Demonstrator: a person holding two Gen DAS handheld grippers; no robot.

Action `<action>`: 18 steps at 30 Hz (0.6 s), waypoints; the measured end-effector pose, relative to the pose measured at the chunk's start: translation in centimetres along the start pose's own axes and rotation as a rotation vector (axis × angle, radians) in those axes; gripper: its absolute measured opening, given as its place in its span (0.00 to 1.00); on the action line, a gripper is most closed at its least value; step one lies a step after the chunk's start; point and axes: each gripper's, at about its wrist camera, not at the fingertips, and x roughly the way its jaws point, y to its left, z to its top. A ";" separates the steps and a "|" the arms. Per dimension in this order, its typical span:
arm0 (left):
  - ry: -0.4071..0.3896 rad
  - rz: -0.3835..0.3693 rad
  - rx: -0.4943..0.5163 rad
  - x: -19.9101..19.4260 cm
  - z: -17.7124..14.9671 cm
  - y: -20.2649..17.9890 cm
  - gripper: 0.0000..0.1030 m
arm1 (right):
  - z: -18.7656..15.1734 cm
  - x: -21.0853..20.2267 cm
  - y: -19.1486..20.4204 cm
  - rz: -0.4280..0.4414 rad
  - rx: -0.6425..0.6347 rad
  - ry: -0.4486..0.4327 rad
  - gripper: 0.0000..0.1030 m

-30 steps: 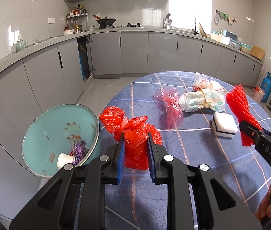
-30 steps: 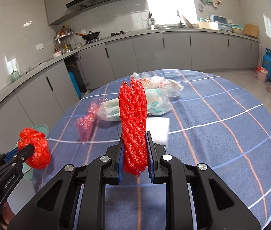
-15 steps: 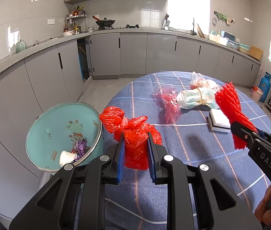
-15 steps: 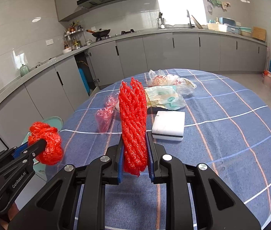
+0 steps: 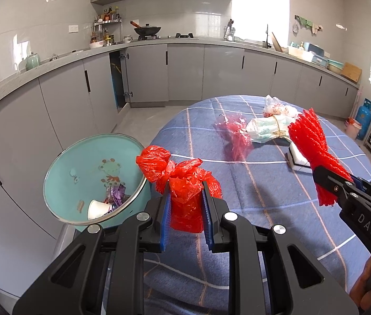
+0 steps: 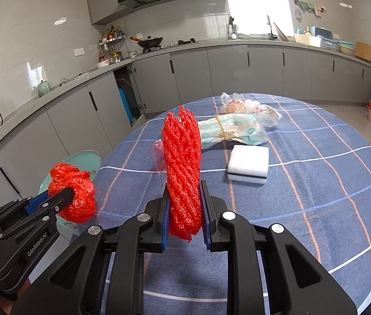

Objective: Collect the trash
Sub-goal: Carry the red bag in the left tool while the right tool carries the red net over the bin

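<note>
My left gripper (image 5: pixel 185 207) is shut on a knotted red plastic bag (image 5: pixel 182 181), held above the table's left edge beside a teal trash bin (image 5: pixel 67 173) with a white cup and wrappers inside. My right gripper (image 6: pixel 184 211) is shut on a red foam net roll (image 6: pixel 182 162), held upright over the table. In the right wrist view the left gripper (image 6: pixel 62 199) with its red bag (image 6: pixel 72 191) is at lower left, the bin (image 6: pixel 85 157) behind it. In the left wrist view the right gripper (image 5: pixel 327 181) with the net roll (image 5: pixel 311 144) is at right.
On the blue checked tablecloth (image 6: pixel 316 183) lie a translucent red bag (image 5: pixel 235 136), a rolled pale wrapper pack (image 6: pixel 235 128), a clear bag (image 6: pixel 240 105) and a white sponge block (image 6: pixel 249 162). Grey kitchen cabinets (image 5: pixel 185 73) run behind; a blue gas cylinder (image 5: pixel 366 118) stands at right.
Both grippers have drawn back toward the table's near-left edge with their loads still held. The bin now sits closer beside the left gripper.
</note>
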 end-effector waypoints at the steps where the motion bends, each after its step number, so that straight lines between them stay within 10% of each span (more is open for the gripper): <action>1: 0.002 0.001 -0.003 0.0 -0.1 0.2 0.20 | 0.0 0.0 0.2 0.004 -0.003 0.000 0.20; 18: 0.036 0.036 -0.065 1.1 -1.1 3.9 0.20 | -0.3 1.6 4.2 0.066 -0.066 0.051 0.20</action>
